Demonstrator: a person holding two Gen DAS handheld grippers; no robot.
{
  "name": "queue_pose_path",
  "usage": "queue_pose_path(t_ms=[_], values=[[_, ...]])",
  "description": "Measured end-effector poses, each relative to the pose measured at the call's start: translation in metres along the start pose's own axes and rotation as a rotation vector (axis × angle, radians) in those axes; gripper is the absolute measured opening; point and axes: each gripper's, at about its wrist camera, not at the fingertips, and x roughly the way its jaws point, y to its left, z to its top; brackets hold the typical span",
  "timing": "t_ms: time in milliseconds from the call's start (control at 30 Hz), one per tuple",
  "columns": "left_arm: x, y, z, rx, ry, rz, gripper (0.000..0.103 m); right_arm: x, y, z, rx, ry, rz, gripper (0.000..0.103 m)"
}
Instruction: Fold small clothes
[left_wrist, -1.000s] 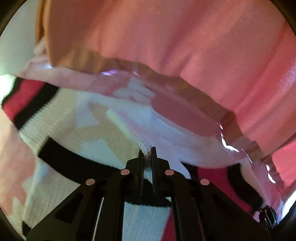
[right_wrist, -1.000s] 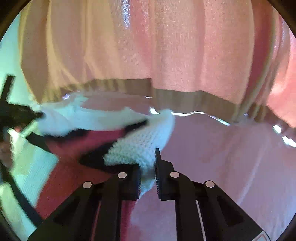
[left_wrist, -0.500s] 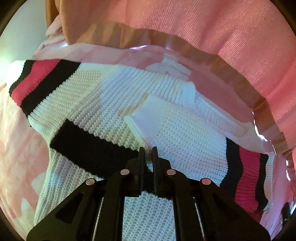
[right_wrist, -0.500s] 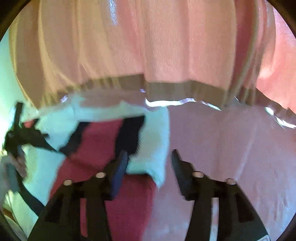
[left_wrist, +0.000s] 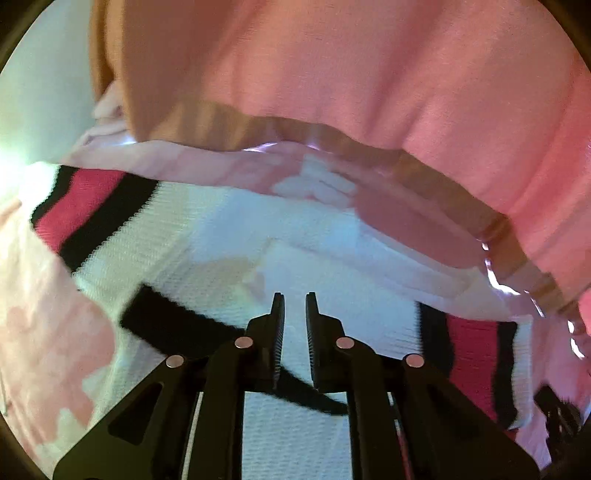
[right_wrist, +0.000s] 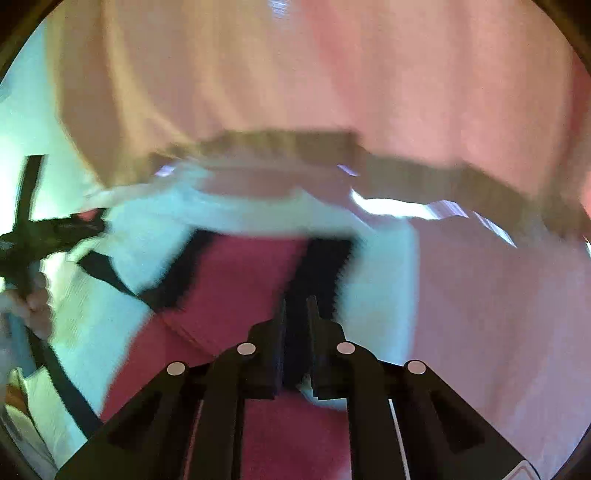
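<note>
A small white knit sweater (left_wrist: 229, 236) with black and red stripes lies on a pink sheet (left_wrist: 40, 306). In the left wrist view my left gripper (left_wrist: 294, 306) is over the sweater's middle, its jaws a narrow gap apart with nothing between them. In the right wrist view my right gripper (right_wrist: 296, 314) is shut on the sweater's striped cuff end (right_wrist: 251, 280), over the black stripe. The left gripper (right_wrist: 48, 232) and the hand holding it show at the left edge of the right wrist view.
A pink curtain (left_wrist: 369, 74) with a tan hem hangs behind the sheet, also in the right wrist view (right_wrist: 332, 74). A pale wall (left_wrist: 40, 85) shows at the far left. Bare pink sheet (right_wrist: 498, 314) lies right of the sweater.
My left gripper has let go of the white fold and parted slightly. My right gripper, open half a second ago, has closed over the striped cuff end.
</note>
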Motion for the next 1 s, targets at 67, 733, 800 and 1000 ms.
queue_pose_path(t_ms=[67,733,800,1000], values=[[0.015,-0.008,-0.004,0.029,0.033,0.003,0.011,0.028,0.015,0.019,-0.043,0.023,0.059,0.009],[0.024,-0.044,-0.014,0.155,0.017,0.085,0.015,0.024,-0.033,-0.001,0.07,0.162,-0.02,0.003],[0.026,-0.053,-0.019,0.186,0.024,0.098,0.027,0.033,-0.024,-0.017,0.022,0.209,-0.078,0.001],[0.039,-0.054,-0.029,0.232,0.066,0.147,0.032,0.006,-0.042,-0.032,0.146,0.158,-0.171,0.002]])
